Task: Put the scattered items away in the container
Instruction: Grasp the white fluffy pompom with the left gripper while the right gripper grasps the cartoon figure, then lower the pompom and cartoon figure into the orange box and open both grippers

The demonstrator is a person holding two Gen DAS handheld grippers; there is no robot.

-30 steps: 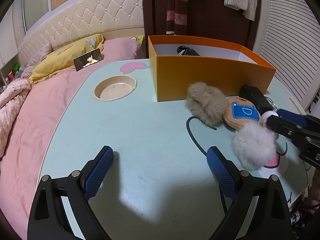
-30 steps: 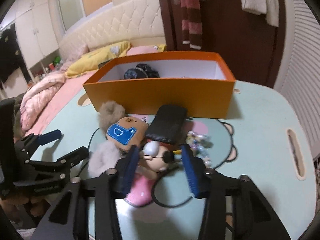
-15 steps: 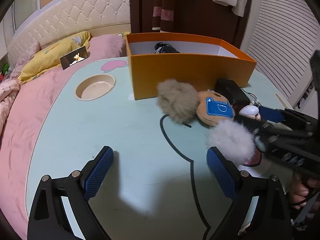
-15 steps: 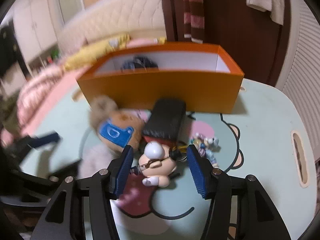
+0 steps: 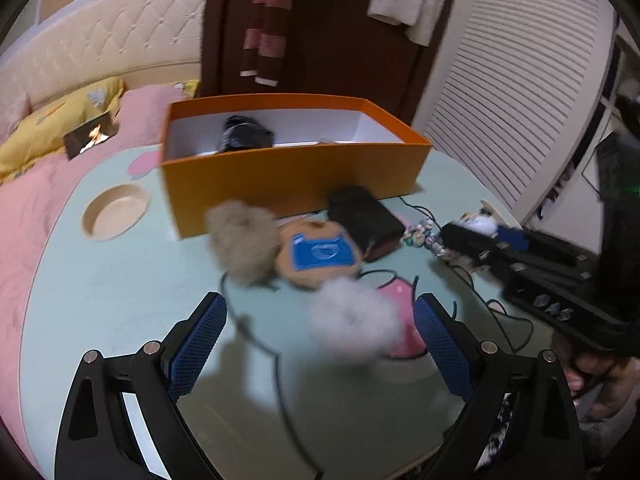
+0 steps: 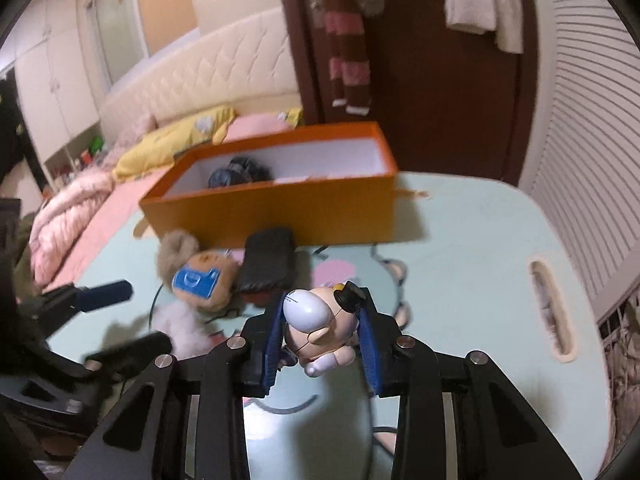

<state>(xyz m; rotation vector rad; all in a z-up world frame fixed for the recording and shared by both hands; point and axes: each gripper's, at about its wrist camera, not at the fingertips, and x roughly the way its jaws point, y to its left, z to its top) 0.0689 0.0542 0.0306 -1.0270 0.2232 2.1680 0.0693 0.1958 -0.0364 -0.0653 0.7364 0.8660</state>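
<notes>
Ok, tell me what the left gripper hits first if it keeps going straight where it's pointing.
Probably the white fluffy pompom, lying just ahead between the open left gripper's fingers. Beyond it sit the brown plush and orange box. Blur leaves depth uncertain.

My left gripper (image 5: 320,344): black angular frame, blue mesh-textured pads (image 5: 198,346), silver screws. My right gripper (image 6: 322,336) looks identical; white markings on its side, seen from the left camera, too blurred to read
</notes>
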